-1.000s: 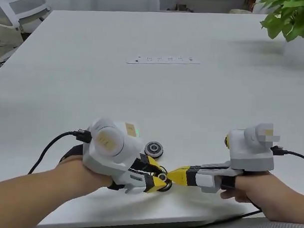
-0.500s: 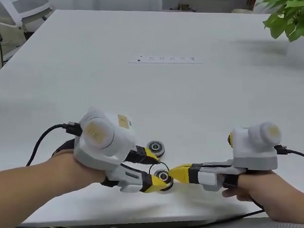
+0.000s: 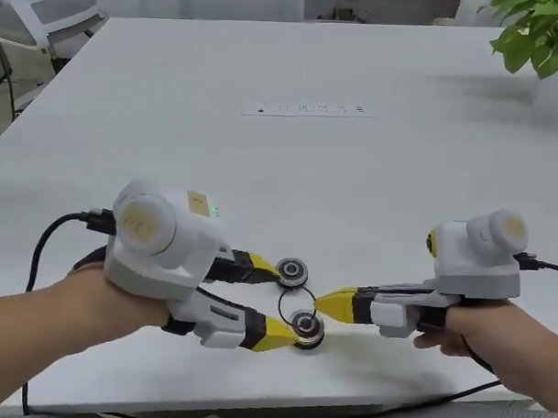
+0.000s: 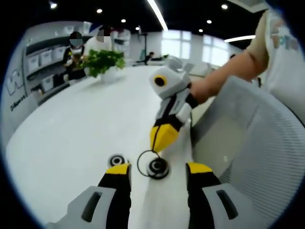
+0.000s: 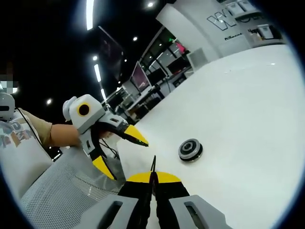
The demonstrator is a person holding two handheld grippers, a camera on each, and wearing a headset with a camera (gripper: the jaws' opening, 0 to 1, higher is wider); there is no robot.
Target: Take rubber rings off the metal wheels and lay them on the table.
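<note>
The white table (image 3: 371,194) took up most of the head view, with a leafy plant (image 3: 540,36) at its far right corner and a flat socket strip (image 3: 310,109) lying well away toward the middle.

Near the front edge, the left gripper (image 3: 282,302) was held low over the tabletop with its jaws spread wide and nothing clamped between them. The right gripper (image 3: 325,304) pointed in from the other side. Its yellow jaws were pressed fully together and pinched a short stretch of the rubber ring (image 3: 290,301).

Two metal wheels lay flat on the table. In the left gripper view the near wheel (image 4: 157,168) sat in the gap between the open jaws, apart from both. In the head view the lower jaw's tip lay right against its side. The far wheel (image 3: 291,272) rested just beyond the tip of the other jaw, outside the gap.

The ring was a thin black loop standing up off the table between the two grippers' tips. Its upper part was caught in the right gripper's closed tips, and its lower part met the rim of the near wheel. Whether it was hooked around that wheel could not be told. In the right gripper view it showed as a fine dark line rising from between the shut jaws.
</note>
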